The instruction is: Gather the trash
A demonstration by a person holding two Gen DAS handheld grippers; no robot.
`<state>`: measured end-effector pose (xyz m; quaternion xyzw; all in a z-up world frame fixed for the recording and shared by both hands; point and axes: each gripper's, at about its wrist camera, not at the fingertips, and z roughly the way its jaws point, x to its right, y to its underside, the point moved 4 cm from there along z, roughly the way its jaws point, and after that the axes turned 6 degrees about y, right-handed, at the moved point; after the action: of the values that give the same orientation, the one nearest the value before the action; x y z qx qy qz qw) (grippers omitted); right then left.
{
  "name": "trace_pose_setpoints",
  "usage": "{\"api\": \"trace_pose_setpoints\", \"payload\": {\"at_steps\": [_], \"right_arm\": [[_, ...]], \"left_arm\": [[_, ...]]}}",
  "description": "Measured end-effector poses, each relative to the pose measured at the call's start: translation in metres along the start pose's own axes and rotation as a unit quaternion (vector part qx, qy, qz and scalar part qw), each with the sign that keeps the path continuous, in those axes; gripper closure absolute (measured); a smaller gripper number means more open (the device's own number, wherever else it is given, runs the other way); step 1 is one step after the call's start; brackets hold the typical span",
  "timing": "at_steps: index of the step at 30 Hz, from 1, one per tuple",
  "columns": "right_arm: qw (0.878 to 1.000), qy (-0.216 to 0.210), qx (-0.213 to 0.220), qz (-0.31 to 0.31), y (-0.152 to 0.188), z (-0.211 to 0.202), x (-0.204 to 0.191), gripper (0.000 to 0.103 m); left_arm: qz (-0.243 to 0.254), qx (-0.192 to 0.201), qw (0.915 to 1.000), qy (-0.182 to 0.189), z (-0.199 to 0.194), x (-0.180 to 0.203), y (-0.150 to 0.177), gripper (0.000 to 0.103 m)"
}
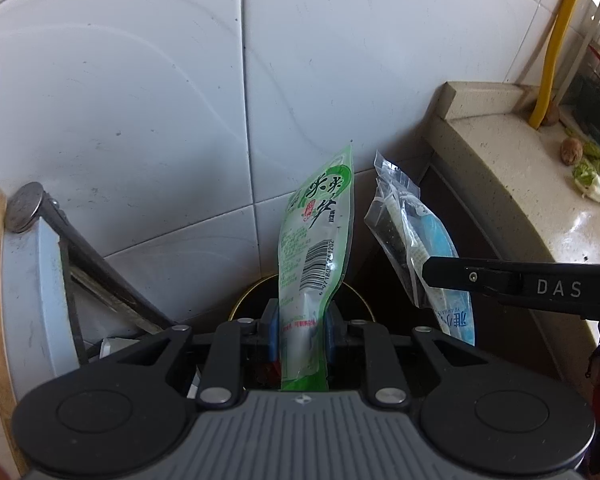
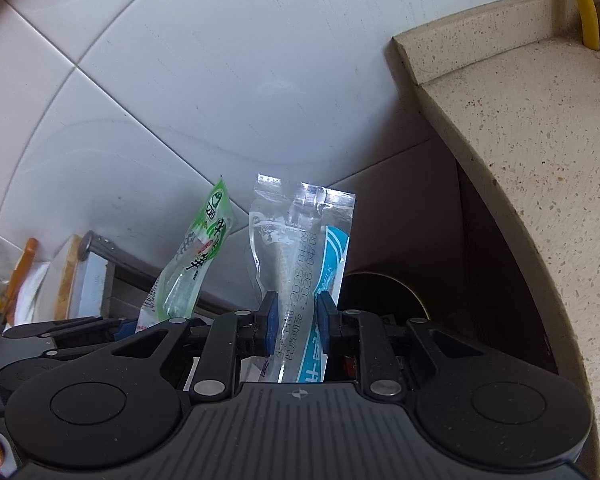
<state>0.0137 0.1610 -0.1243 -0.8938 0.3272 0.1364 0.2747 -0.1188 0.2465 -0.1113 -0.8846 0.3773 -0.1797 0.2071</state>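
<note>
My left gripper (image 1: 300,330) is shut on a green plastic wrapper (image 1: 320,232) that stands upright between its blue pads. My right gripper (image 2: 296,324) is shut on a clear and blue plastic wrapper (image 2: 304,248). In the left wrist view the clear and blue wrapper (image 1: 412,240) hangs to the right, held by the right gripper's black finger (image 1: 500,280). The right wrist view has the green wrapper (image 2: 196,256) to the left. Both wrappers hover over a dark round bin with a gold rim (image 1: 240,300), also seen as the bin (image 2: 396,292) behind the right gripper.
A white tiled wall (image 1: 180,100) stands close ahead. A speckled stone counter (image 1: 520,168) runs along the right, with a yellow hose (image 1: 556,40), walnuts (image 1: 571,150) and green leaves (image 1: 598,172) on it. A grey metal bar and a board (image 1: 80,248) lean at the left.
</note>
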Motion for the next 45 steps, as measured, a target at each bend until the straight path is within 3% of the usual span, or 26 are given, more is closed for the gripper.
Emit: {"api": "trace_pose_setpoints", "payload": {"at_steps": [9,14,21,32,39,45], "right_arm": [[1.000,0.016,-0.010,0.010,-0.002,0.021,0.004,0.055],[1.000,0.014,-0.017,0.014,0.000,0.029,0.004,0.055],[0.999,0.021,-0.006,0.036,0.002,0.019,0.021,0.052],[0.997,0.039,-0.012,0.062,0.011,0.003,0.054,0.055],[0.998,0.011,-0.014,0.061,0.009,-0.006,0.059,0.052],[0.998,-0.023,-0.026,0.048,0.011,-0.003,0.055,0.050]], "left_arm": [[0.011,-0.022,0.9996,-0.015,0.025,-0.006,-0.001,0.065],[0.014,-0.030,0.9993,-0.019,0.034,-0.006,-0.002,0.062],[0.013,-0.045,0.9987,-0.021,0.042,-0.007,0.001,0.048],[0.013,-0.033,0.9993,-0.014,0.049,0.001,-0.007,0.047],[-0.021,-0.009,0.9994,-0.025,0.034,-0.010,-0.017,0.047],[-0.060,-0.030,0.9973,-0.031,0.046,-0.013,-0.018,0.047]]}}
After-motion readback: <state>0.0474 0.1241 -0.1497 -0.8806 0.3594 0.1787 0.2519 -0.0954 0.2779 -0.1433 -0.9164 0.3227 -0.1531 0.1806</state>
